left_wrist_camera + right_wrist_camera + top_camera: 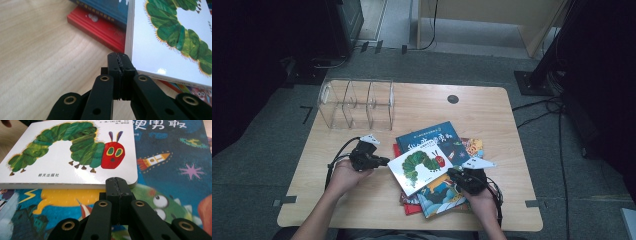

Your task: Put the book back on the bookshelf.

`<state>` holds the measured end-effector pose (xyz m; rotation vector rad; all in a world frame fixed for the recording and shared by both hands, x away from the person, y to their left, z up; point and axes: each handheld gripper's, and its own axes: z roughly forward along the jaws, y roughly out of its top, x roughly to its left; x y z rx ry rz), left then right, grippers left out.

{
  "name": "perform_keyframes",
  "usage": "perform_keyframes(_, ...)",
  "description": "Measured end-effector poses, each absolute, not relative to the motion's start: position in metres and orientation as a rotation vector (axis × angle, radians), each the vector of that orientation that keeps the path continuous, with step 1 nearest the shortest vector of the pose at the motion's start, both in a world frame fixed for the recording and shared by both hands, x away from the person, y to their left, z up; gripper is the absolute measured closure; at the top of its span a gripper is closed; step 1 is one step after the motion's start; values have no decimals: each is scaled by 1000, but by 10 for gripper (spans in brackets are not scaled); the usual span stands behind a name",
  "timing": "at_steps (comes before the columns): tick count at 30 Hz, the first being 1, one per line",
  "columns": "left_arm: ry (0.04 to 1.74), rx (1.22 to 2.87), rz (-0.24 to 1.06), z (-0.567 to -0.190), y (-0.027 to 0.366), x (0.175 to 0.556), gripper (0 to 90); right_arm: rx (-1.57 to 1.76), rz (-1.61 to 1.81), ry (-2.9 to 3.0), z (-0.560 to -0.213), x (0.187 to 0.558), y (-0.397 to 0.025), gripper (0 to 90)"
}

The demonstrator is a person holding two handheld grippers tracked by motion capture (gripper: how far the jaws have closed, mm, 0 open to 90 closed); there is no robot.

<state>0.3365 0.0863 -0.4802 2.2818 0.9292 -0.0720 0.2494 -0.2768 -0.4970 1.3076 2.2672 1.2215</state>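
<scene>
White caterpillar board book topmost on a loose pile of picture books near the front edge of the pale wooden desk, lying askew. Beneath it: a dark blue rocket book, a red book, and a colourful monster book nearest the front edge. Left hand-held gripper level with the caterpillar book's left corner, jaws pressed fully together, tips right at the book's edge in the left gripper view, nothing between them. Right hand-held gripper over the pile at the book's right corner, jaws likewise closed tight, tips meeting the rounded corner in the right gripper view, gripping nothing. Clear plastic divided organiser standing at the far left corner, well apart from the books.
</scene>
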Motion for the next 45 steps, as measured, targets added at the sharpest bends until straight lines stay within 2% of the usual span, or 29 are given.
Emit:
perform_keyframes(8,957,2289,-107,-479,94,323,891,1265,1237,2294,-497,264,-269,900)
perform_keyframes(16,1061,2251,-67,-472,102,328,677,1260,1239,2331,-496,279,-264,900)
perform_keyframes(17,1071,2243,-61,-470,103,330,677,1258,1241,2333,-496,280,-263,900)
perform_keyframes(18,1068,2242,-49,-466,103,333,624,1258,1240,2337,-496,282,-262,900)
perform_keyframes(23,1043,2232,-110,-460,95,341,494,1254,1224,2333,-495,286,-256,900)
perform_keyframes(29,1030,2269,-105,-461,82,343,322,1226,1230,2344,-493,274,-251,900)
perform_keyframes(33,1026,2271,-188,-464,74,345,307,1172,1222,2384,-494,263,-243,900)
perform_keyframes(45,1031,2313,-267,-472,58,348,297,1138,1250,2401,-496,261,-236,900)
